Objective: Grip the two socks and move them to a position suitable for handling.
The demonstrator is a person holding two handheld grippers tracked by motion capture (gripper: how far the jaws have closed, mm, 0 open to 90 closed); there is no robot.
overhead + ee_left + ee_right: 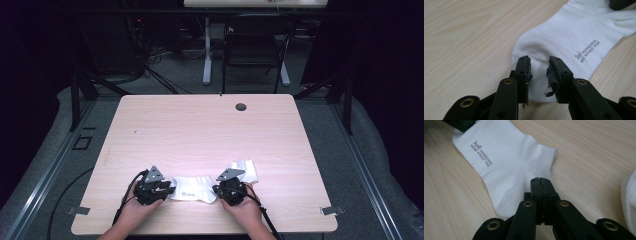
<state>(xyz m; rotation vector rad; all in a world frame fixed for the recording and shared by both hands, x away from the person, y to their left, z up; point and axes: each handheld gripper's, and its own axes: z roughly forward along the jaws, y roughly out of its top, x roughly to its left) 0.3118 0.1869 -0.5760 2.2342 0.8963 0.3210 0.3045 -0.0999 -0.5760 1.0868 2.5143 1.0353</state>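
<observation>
**Sock flat between both grippers**

We've got the wooden table (200, 130) with a white sock (192, 192) lying flat near its front edge, long axis left-right. Our left gripper (539, 72) sits over the toe end, jaws narrowly apart around the fabric. Right gripper (541, 187) is pressed closed at the heel end, whether pinching fabric we can't tell. A second white sock (246, 169) lies just beyond.
</observation>
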